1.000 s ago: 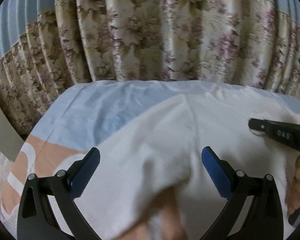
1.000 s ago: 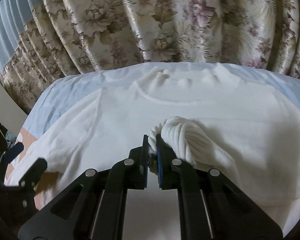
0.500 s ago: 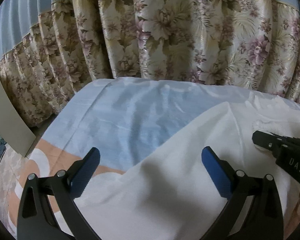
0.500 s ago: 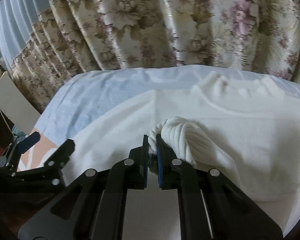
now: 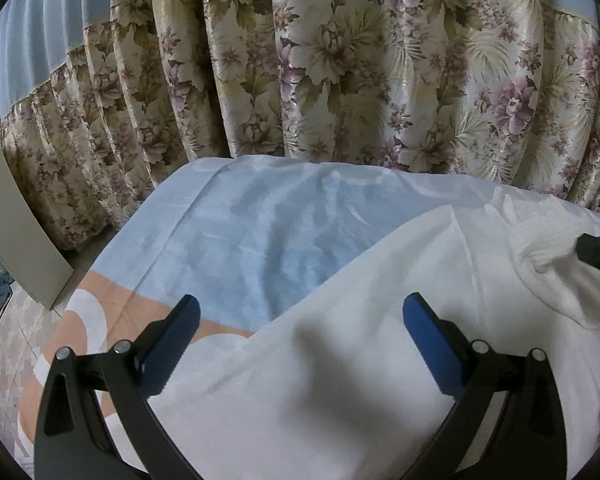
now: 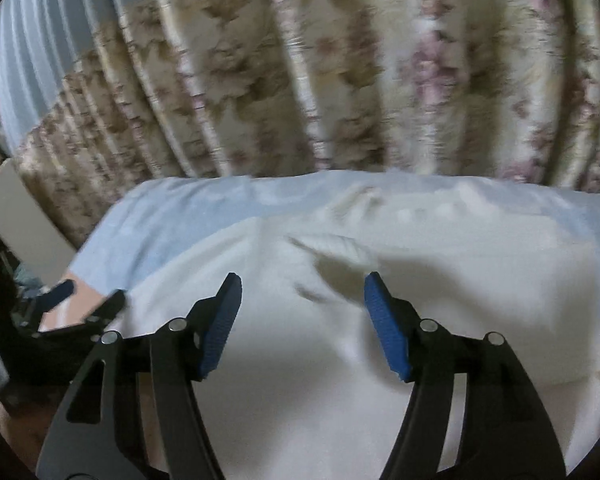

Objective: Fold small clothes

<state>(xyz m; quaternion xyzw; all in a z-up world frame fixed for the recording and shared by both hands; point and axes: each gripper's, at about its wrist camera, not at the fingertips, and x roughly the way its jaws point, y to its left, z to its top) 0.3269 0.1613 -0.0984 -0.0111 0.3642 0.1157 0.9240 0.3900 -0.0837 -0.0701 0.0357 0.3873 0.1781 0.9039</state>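
A white knit sweater (image 5: 340,360) lies spread on a light blue sheet (image 5: 260,240). My left gripper (image 5: 300,304) stands open over the sweater's left edge, with nothing pressed between its blue pads. In the right wrist view the sweater (image 6: 480,280) fills the foreground. My right gripper (image 6: 303,280) is opening, its pads wide apart. The ribbed cuff (image 6: 340,248) lies loose on the sweater's body just beyond its fingertips and touches neither pad. From the left wrist view, that cuff (image 5: 540,244) sits at the far right beside the right gripper's tip (image 5: 598,250).
A flowered curtain (image 5: 340,60) hangs close behind the bed's far edge. A grey board (image 5: 16,220) leans at the left, above patterned floor (image 5: 4,340). The sheet has an orange and white band (image 5: 92,320) near its left corner. The left gripper (image 6: 80,300) shows at the right view's left edge.
My right gripper has opened and let go of the ribbed cuff, which now lies on the sweater. The left gripper has shifted left, so more blue sheet shows.
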